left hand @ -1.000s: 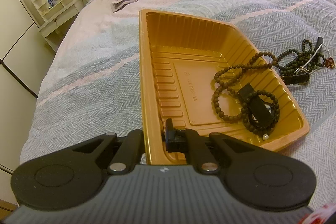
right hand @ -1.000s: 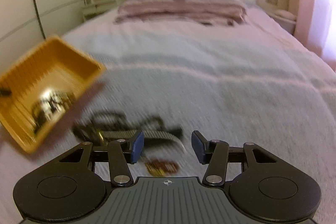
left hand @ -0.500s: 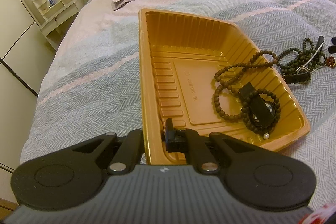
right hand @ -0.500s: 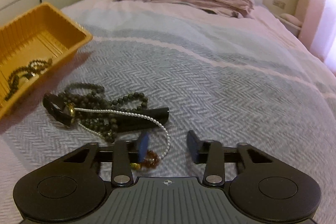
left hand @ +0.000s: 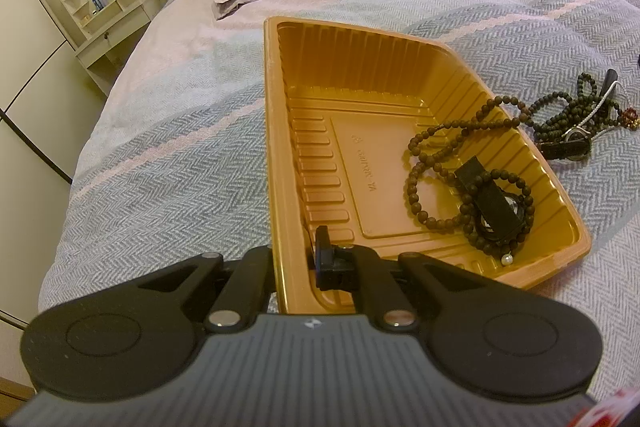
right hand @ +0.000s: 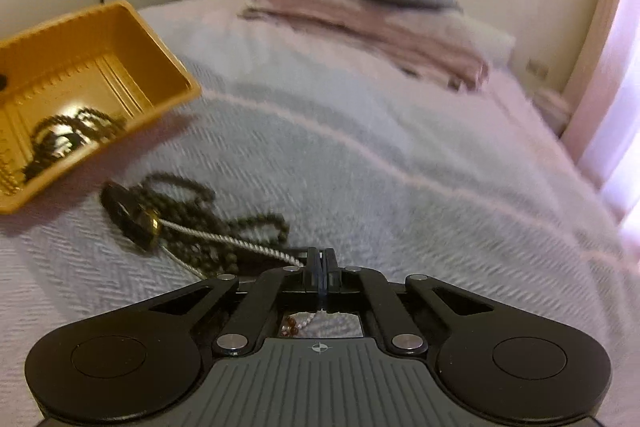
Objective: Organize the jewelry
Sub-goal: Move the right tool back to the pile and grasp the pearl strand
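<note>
Pinching the near wall of the gold tray, the left gripper had one finger outside and one inside, jaws pressed on the thin plastic, most likely to steady the light tray on the soft bedspread while pieces were dropped in. The right gripper worked to the right of the tray, over the loose pile; its jaws had just been closing and now stood pressed together on the white pearl strand, which ran taut from the pads to the far left, toward a black watch. Taking the strand by one end looked like a way to draw it free of the dark beads tangled around it.

One tray was in use. Inside it, at its near right end, lay one brown bead necklace, partly draped over the right rim, and one dark bead bracelet looped round a second black watch. Outside, I counted one watch, one pearl strand, one small red-beaded piece under the gripper, and dark bead strings too tangled to number.
</note>
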Available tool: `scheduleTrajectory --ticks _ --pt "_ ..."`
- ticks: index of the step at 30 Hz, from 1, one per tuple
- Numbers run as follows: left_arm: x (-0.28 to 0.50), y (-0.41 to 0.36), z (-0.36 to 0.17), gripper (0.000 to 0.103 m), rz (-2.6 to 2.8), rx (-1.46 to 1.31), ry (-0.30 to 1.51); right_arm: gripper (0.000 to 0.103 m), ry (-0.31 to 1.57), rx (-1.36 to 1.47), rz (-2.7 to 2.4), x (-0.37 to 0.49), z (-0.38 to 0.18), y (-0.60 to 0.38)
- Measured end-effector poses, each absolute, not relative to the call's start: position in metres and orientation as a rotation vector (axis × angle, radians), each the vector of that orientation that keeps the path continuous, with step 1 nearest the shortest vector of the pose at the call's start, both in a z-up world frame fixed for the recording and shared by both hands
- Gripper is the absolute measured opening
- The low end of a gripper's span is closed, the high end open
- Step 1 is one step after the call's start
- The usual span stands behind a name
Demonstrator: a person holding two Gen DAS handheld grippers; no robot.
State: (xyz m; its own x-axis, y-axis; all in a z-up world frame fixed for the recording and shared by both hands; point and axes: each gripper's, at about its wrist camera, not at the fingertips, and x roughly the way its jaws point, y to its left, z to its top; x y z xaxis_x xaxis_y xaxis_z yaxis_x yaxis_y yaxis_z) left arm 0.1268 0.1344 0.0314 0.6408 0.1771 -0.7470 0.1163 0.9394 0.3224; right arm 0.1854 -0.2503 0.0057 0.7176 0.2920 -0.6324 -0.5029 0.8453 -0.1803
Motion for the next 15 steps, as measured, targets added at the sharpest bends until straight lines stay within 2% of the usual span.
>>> scheduleTrajectory --ticks 4,7,10,15 --pt "0.126 0.133 0.032 0.003 0.034 0.359 0.876 0.001 0.638 -0.363 0.463 0.185 0.012 -0.252" --pt "0.126 0.134 0.032 0.004 0.034 0.353 0.876 0.004 0.691 -0.426 0.456 0.194 -0.006 -0.245" --pt "0.126 0.135 0.031 0.004 0.036 0.352 0.88 0.012 0.724 -0.449 0.472 0.202 -0.022 -0.238" --pt "0.128 0.134 0.031 0.003 0.036 0.352 0.883 0.013 0.742 -0.503 0.466 0.217 -0.044 -0.23"
